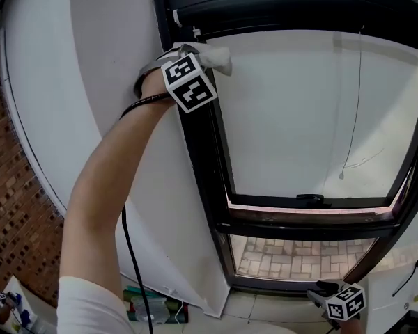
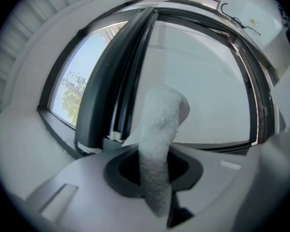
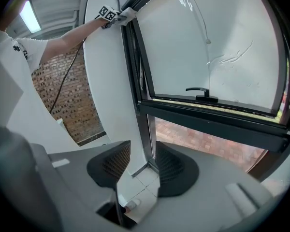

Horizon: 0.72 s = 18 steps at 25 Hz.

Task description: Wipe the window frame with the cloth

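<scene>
White-painted wall (image 1: 118, 61), smooth and curved by the lens, fills the left of the head view beside a tall black metal window frame (image 1: 203, 152).

Nearest, at the bottom right of that view, sits the grey plastic right gripper (image 1: 322, 294) with its black-and-white marker cube (image 1: 347, 303). In the right gripper view its two ribbed dark jaws stand apart with nothing between them (image 3: 140, 166). Pale floor tiles (image 3: 142, 185) and the foot of the frame show through the gap.

A bare forearm (image 1: 104, 186) rises from the lower left, a thin black cable (image 1: 129, 256) running beside it.

At the upper middle, the left gripper (image 1: 188, 53) is clamped on a white fluffy terry cloth (image 1: 217, 58). In the left gripper view the cloth (image 2: 159, 124) is a thick, nubbly roll squeezed between the jaws (image 2: 154, 168). Its long axis runs straight out from them, and the rounded tip leans right. In the head view its free end points right, lying over the frame's upright near the top left corner.

Farther off, a black lever handle (image 1: 310, 200) sits on the sash's bottom rail and a thin cord (image 1: 355, 103) hangs before the white pane. Pinkish block paving (image 1: 299, 255) shows through the lower glass, and a rough red brick wall (image 1: 14, 207) stands at the left edge.
</scene>
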### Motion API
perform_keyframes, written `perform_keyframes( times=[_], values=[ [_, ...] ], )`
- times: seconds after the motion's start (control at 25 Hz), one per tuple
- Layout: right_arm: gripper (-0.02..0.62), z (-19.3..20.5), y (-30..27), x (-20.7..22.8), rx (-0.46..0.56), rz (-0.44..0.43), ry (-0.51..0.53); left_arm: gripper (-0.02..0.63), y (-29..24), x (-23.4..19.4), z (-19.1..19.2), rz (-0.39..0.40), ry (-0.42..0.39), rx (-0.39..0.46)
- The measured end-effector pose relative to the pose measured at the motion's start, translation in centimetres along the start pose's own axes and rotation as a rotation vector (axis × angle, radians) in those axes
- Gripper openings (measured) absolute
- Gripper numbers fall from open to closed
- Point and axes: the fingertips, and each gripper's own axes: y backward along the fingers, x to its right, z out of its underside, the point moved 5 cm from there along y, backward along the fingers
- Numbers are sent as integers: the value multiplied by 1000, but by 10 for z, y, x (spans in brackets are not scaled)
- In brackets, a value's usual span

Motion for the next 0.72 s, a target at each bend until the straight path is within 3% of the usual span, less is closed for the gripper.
perform_keyframes(
  times=[0.24, 0.48, 0.72],
  values=[
    [164, 7, 5, 3, 9, 17, -23, 97, 3, -51, -15, -35, 16, -26],
    [164, 10, 10, 4, 7, 25, -27, 97, 9, -41, -11, -28, 2, -22],
    [164, 6, 9, 3, 0, 11, -5, 97, 25, -17, -14, -8, 42, 12]
  ],
)
